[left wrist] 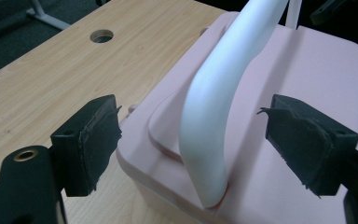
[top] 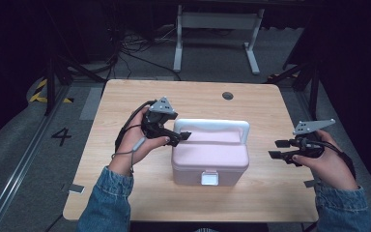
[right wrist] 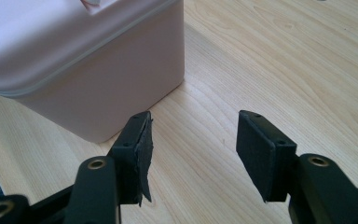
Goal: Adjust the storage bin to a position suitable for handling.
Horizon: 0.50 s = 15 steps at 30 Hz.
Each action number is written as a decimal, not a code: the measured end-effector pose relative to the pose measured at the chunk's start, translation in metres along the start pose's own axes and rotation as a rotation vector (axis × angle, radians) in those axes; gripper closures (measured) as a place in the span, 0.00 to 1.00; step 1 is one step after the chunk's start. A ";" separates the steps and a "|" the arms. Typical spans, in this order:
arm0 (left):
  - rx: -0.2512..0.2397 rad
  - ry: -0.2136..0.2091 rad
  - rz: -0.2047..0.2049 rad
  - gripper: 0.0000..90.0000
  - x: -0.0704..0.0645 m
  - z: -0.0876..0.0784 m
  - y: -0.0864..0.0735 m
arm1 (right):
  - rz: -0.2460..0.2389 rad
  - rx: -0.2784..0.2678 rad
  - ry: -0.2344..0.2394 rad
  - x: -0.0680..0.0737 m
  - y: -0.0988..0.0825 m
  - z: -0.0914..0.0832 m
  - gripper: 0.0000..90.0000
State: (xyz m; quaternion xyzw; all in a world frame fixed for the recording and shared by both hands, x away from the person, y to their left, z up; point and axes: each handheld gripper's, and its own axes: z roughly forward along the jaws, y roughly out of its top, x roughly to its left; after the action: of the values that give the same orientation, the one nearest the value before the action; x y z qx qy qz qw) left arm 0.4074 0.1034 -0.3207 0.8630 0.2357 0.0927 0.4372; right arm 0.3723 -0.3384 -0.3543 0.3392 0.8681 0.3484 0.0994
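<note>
Left tongs (top: 182,137), jaws spread wide, straddle the left end of the white handle (top: 212,124) where it meets the lid of the pink box (top: 210,157); in the left gripper view the handle (left wrist: 219,107) rises between the two pads without touching either. Right tongs (top: 280,149), jaws likewise apart and holding nothing, hover over bare wood just beside the box's right side, the box wall (right wrist: 102,88) ahead of the jaws. The box sits closed near the middle of the table (top: 125,193), its white front latch (top: 209,178) facing the person. A round hole (top: 227,95) lies toward the far edge.
</note>
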 end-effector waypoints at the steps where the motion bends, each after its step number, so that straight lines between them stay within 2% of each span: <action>1: 0.002 -0.001 0.002 0.21 0.000 0.002 -0.001 | 0.000 0.000 -0.001 0.000 0.000 0.000 0.52; 7: -0.011 0.001 0.001 0.27 0.000 0.011 -0.005 | -0.002 0.006 0.005 0.001 0.000 0.002 0.52; 10: -0.020 -0.007 0.003 0.37 -0.001 0.014 -0.006 | -0.007 0.012 0.010 0.001 0.000 0.004 0.52; 15: -0.061 -0.008 -0.001 0.47 -0.003 0.016 -0.005 | -0.006 0.011 0.010 0.001 0.000 0.004 0.52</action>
State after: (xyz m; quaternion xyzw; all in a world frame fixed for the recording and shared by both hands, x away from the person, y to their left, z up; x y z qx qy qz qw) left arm 0.4093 0.0929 -0.3339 0.8495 0.2314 0.0962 0.4643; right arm 0.3730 -0.3354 -0.3573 0.3353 0.8716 0.3450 0.0945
